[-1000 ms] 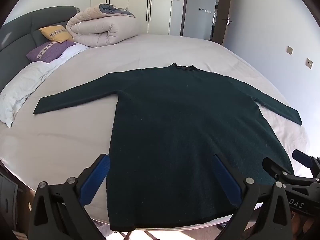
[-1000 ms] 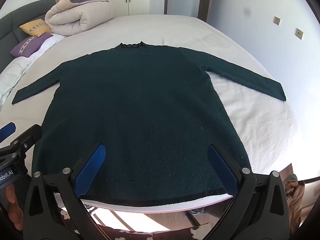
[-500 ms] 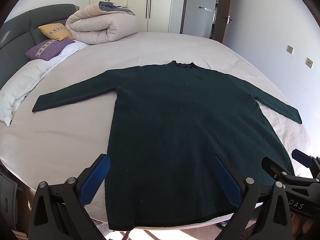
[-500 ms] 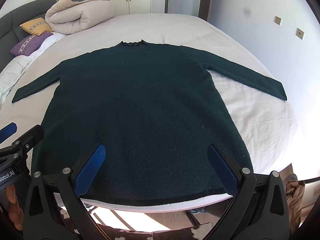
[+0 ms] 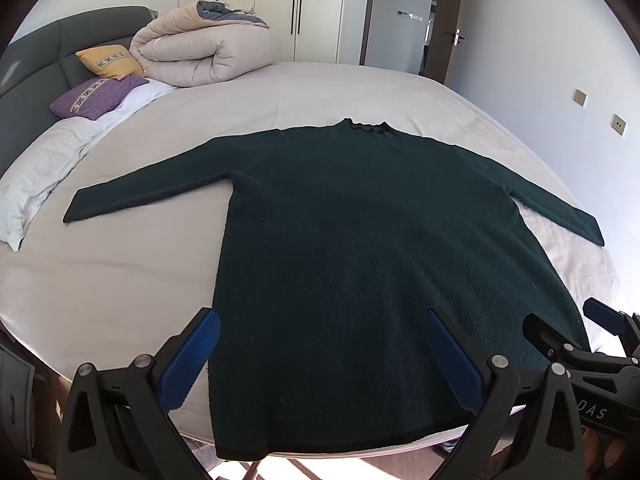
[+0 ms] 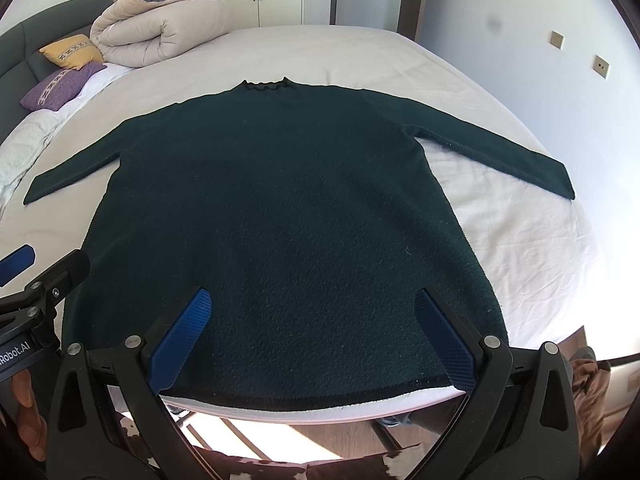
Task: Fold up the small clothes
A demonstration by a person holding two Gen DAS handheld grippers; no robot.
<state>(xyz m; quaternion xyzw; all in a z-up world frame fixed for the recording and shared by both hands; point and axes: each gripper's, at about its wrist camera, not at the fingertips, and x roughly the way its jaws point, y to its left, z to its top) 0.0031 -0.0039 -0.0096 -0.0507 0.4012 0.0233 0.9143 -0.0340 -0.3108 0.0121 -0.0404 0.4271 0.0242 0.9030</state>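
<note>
Left wrist view first: the dark green sweater point(image 5: 360, 248) is spread flat on the bed point(image 5: 120, 280), face up, both sleeves stretched out sideways and the hem right at the bed's near edge. The left gripper point(image 5: 320, 356) hangs above that hem with its jaws spread wide and nothing between them. Compared with a second ago the whole view has pulled back and risen a little, so the sweater's collar point(image 5: 366, 126) sits lower in the picture and more of the hem shows. The garment itself hasn't shifted at all. The right gripper point(image 5: 576, 332) pokes in just past the sweater's right hem corner, also spread.

Right wrist view: same sweater point(image 6: 288, 220), with the right gripper point(image 6: 312, 336) over the hem, jaws wide apart and holding nothing. Barely any change here from half a second ago, just a tiny drift. The left gripper point(image 6: 36, 264) shows beside the sweater's left hem corner, and a bit of a hand point(image 6: 24, 412) is on its handle. Rolled duvet point(image 6: 160, 28) and two pillows sit well beyond the sweater's collar, out of the way.

So the read is that folding hasn't started. The laying-out looks done and both grippers seem to be lining up for the first grab, probably a sleeve or a hem corner.
</note>
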